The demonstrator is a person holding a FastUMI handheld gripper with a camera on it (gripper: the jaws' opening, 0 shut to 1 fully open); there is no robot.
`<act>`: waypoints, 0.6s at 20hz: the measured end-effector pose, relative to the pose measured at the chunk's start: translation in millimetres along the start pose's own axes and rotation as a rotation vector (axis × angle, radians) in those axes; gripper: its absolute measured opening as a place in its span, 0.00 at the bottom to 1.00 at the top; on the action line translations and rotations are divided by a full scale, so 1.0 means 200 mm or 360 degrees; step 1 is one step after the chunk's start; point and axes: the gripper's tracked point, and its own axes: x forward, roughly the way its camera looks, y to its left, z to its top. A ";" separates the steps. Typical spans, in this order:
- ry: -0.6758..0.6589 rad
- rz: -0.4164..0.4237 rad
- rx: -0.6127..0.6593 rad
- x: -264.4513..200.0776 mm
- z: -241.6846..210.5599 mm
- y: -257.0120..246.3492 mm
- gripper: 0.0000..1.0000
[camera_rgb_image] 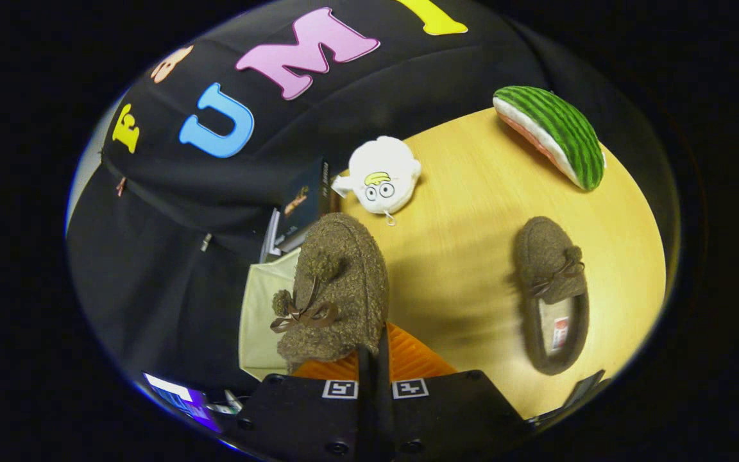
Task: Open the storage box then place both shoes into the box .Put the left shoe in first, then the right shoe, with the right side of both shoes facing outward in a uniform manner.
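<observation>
My gripper (373, 362) is shut on the rim of a brown fuzzy shoe (337, 289), which has a bow and pompoms. The shoe hangs in the air with its toe pointing away from the fingers. Under it and to its left is the open storage box (260, 314), with a pale lining. The box's dark lid (302, 205) stands up beyond the shoe. The second brown shoe (552, 295) lies flat on the round wooden table (466, 256), to the right of the fingers, with its opening up and its heel toward me.
A white plush toy (382, 173) with a cartoon face lies on the table just beyond the held shoe. A watermelon-slice plush (552, 135) rests at the table's far right. Black cloth wall rises behind the box.
</observation>
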 end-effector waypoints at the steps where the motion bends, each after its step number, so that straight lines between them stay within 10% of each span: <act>1: -0.0032 0.0034 0.0014 -0.01 0.02 0.09 0.05; 12: -0.0101 0.0057 -0.0086 0.26 -0.10 0.74 0.05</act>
